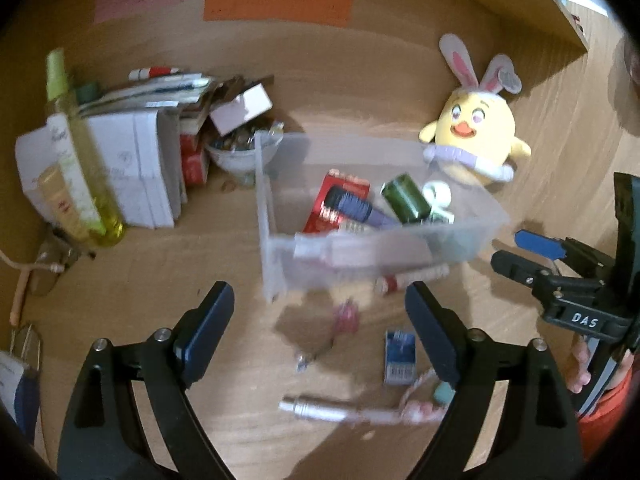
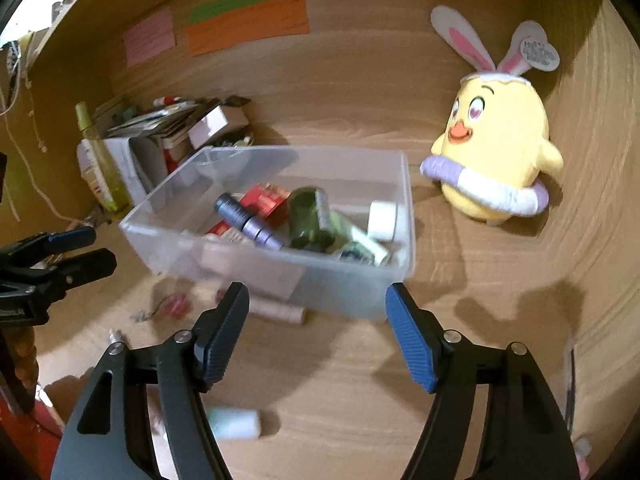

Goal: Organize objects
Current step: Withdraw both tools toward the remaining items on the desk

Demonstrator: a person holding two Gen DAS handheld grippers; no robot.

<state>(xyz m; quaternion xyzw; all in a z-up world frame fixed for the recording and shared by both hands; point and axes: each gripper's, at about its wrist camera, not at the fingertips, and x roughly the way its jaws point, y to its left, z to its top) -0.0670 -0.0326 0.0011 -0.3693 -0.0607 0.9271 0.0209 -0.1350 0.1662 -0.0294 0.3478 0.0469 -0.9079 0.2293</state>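
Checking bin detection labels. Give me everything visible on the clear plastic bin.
The clear plastic bin is a rectangular, translucent, frosted-looking tub, open-topped and upright on the wooden desk, left of the yellow plush chick. It holds a red packet, a purple tube, a dark green bottle and a white cap. A pale tube lies against its near wall. Neither gripper touches it.
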